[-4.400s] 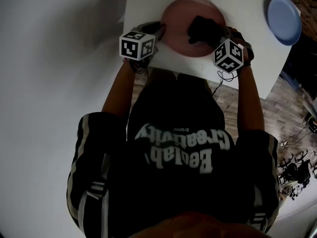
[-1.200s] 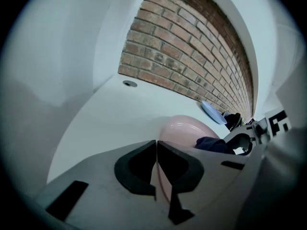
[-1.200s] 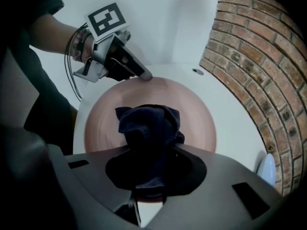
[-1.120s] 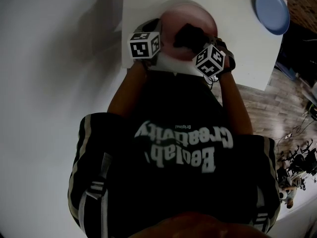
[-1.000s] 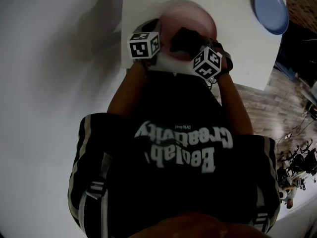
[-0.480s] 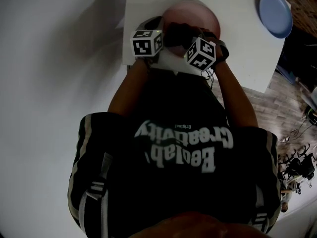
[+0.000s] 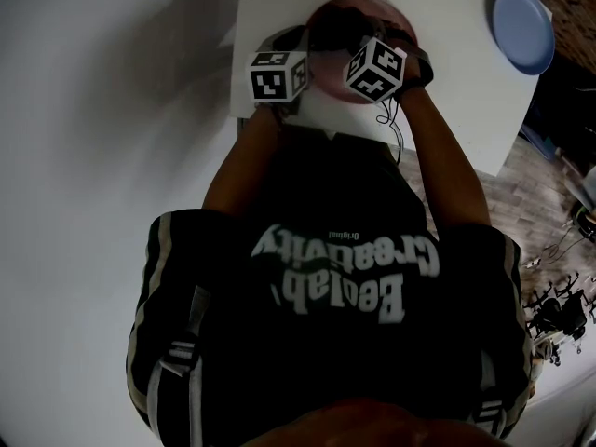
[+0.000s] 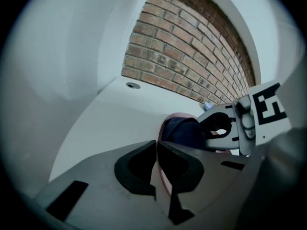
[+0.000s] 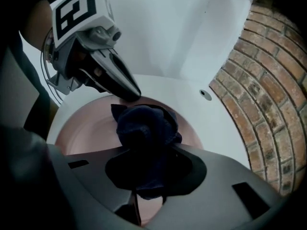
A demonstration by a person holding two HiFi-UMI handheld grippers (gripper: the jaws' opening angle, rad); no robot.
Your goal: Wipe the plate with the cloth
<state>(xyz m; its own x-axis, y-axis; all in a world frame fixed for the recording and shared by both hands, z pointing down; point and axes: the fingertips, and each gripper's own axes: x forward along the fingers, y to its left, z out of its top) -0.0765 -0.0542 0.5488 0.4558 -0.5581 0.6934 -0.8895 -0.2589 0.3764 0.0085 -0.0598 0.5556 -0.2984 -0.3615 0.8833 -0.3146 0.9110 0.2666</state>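
A pink plate (image 7: 384, 19) lies on the white table (image 7: 456, 82) right in front of the person. My left gripper (image 7: 300, 43) is shut on the plate's left rim; the pink edge (image 8: 164, 178) runs between its closed jaws (image 8: 157, 164). My right gripper (image 7: 352, 37) is shut on a bunched dark blue cloth (image 9: 144, 126), which rests on the plate (image 9: 84, 133) close to the left gripper's fingers (image 9: 122, 83). In the left gripper view the cloth (image 8: 182, 131) sits just behind my jaws, with the right gripper (image 8: 225, 128) over it.
A blue plate (image 7: 524, 29) lies at the table's far right corner. A small round hole (image 9: 205, 94) is set in the tabletop beyond the pink plate. A brick wall (image 8: 182, 56) stands behind the table. The table's near edge is against the person's body.
My right gripper has carried the cloth across the plate to the left and farther from the person, ending close beside the left gripper. The left gripper kept its hold.
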